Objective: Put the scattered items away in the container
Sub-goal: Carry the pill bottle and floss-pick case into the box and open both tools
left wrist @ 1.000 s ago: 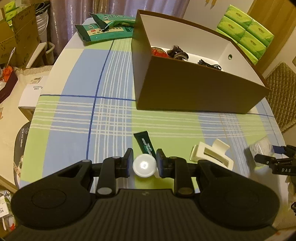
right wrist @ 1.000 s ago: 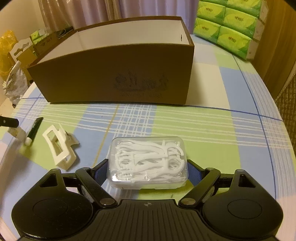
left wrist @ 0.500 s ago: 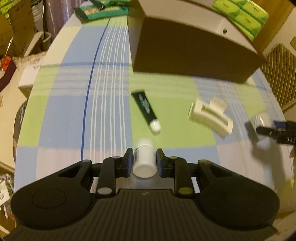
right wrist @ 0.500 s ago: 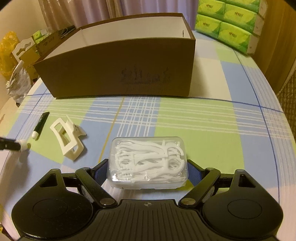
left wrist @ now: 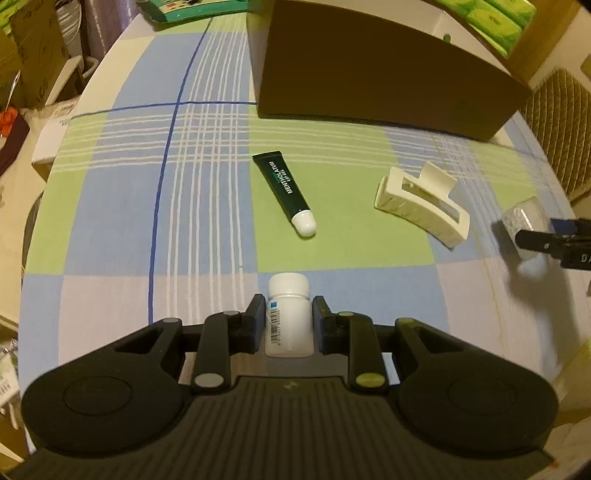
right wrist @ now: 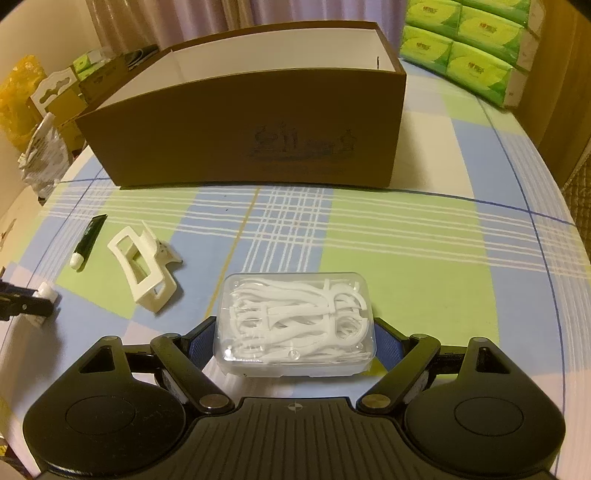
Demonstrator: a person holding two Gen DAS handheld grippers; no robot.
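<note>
My left gripper is shut on a small white bottle, held low over the checked tablecloth. My right gripper is shut on a clear box of white floss picks. A dark green tube with a white cap and a cream hair claw clip lie on the cloth between the grippers and the brown cardboard box. The box stands open at the top beyond them. The tube and the clip also show in the right wrist view.
Green tissue packs are stacked at the back right of the table. Green packets lie at the far left end. A chair stands beside the table on the right. Boxes and bags sit off the left edge.
My left gripper has dropped lower and pulled back from the box with the bottle tilted forward. My right gripper has barely moved with the floss box.
</note>
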